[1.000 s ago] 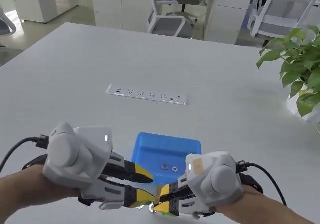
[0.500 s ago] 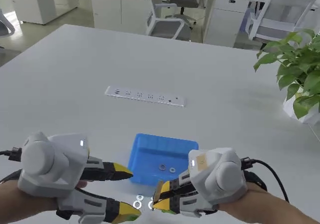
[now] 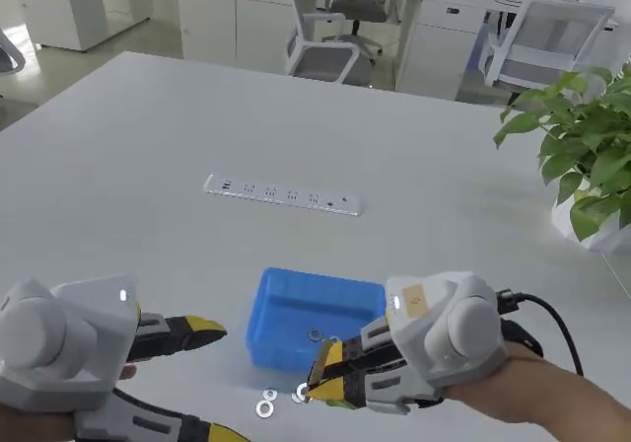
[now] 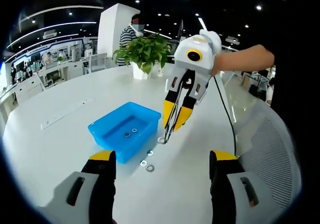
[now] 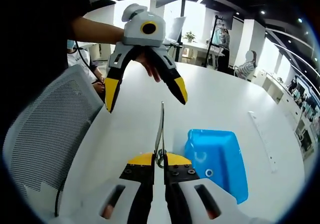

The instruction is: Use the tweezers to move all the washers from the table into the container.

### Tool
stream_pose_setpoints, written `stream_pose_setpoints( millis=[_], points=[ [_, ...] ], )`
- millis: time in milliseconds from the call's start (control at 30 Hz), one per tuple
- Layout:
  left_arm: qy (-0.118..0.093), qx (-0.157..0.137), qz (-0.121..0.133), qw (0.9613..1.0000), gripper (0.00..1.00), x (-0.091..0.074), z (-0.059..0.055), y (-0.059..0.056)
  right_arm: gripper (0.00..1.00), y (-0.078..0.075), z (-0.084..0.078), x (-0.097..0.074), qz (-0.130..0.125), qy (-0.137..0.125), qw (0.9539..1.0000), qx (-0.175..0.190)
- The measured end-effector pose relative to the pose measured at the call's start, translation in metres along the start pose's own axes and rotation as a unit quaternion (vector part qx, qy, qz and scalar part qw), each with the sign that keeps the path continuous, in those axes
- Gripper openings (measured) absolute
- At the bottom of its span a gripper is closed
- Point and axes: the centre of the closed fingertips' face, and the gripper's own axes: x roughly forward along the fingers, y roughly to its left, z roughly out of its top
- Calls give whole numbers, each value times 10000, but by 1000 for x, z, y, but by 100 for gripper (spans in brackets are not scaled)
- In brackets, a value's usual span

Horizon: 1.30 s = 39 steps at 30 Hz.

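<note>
1. The right tongs sit at the lower centre of the head view, clamped on the tweezers; in the right gripper view the two jaws meet around the tweezers' base at the bottom centre.
2. The left tongs are at the lower left of the head view, gaping wide with nothing between them; in the left gripper view the jaws stand well apart along the bottom edge.
3. The blue container rests on the white worktop at the lower centre, between the two tongs; two washers lie on its floor.
4. The loose washers lie on the worktop just below the container's near wall; the left gripper view shows four, with the tweezers' tips down at one of them; whether they pinch it cannot be told.
5. A power strip lies above centre; a potted plant stands at the right edge.
</note>
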Motion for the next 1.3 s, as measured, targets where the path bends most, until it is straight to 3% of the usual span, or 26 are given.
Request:
stream_pose_setpoints(
  millis=[433,867,1300],
  points=[
    [-97,19,167,9998,99,-1,5,0,6,-13,15,-14,-10,-99,9999,-57],
    [-155,-10,172,9997,99,1,2,8,7,-42,17,-20,-172,-139,9997,-124],
    [-271,-68,222,9994,99,1,5,14,7,-71,5,-6,-308,-69,9994,-166]
  ],
)
